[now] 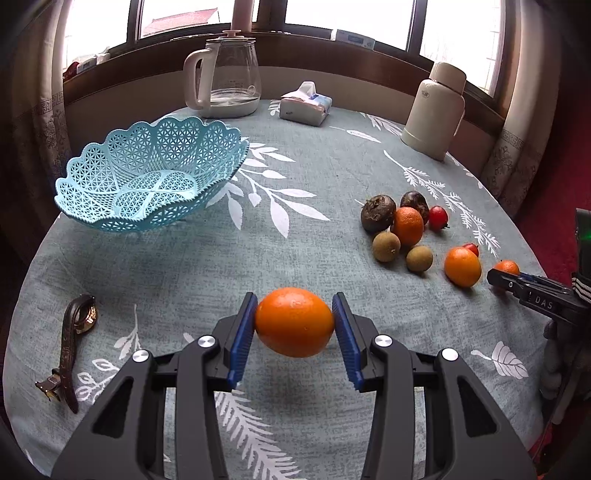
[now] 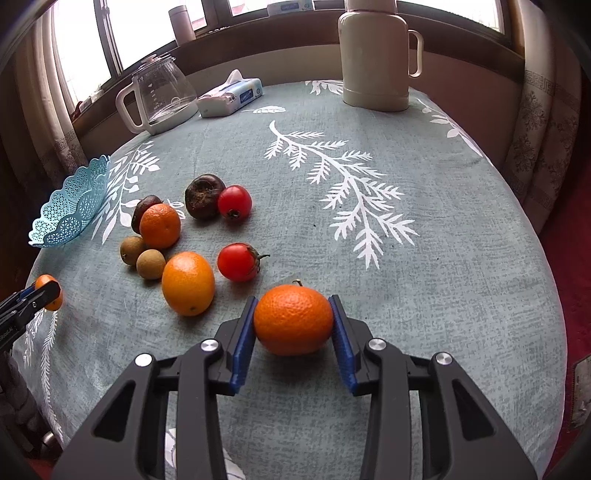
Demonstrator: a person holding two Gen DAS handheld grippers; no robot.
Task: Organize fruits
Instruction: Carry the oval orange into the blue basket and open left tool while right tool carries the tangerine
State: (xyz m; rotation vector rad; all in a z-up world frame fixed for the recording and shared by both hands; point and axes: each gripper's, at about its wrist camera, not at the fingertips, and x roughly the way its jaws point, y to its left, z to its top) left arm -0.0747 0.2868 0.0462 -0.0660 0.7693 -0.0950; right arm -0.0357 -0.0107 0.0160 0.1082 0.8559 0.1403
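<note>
Above tablecloth [image 1: 184,266], orange [image 1: 294,322] between left gripper [image 1: 294,326] pads.

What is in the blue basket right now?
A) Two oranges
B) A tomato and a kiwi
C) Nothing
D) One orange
C: the left wrist view shows the blue basket with only bare lattice inside, while each gripper grips an orange and the other fruit lies on the tablecloth.

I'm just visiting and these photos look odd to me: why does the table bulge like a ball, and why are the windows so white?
Left wrist view: the fisheye lens bows the table and darkens the corners; the windows are blown out by daylight; a soft shadow lies under the held orange. Right wrist view: same bulge, windows equally glaring, fruit sharp, with the mandarin casting only a faint shadow.
</note>
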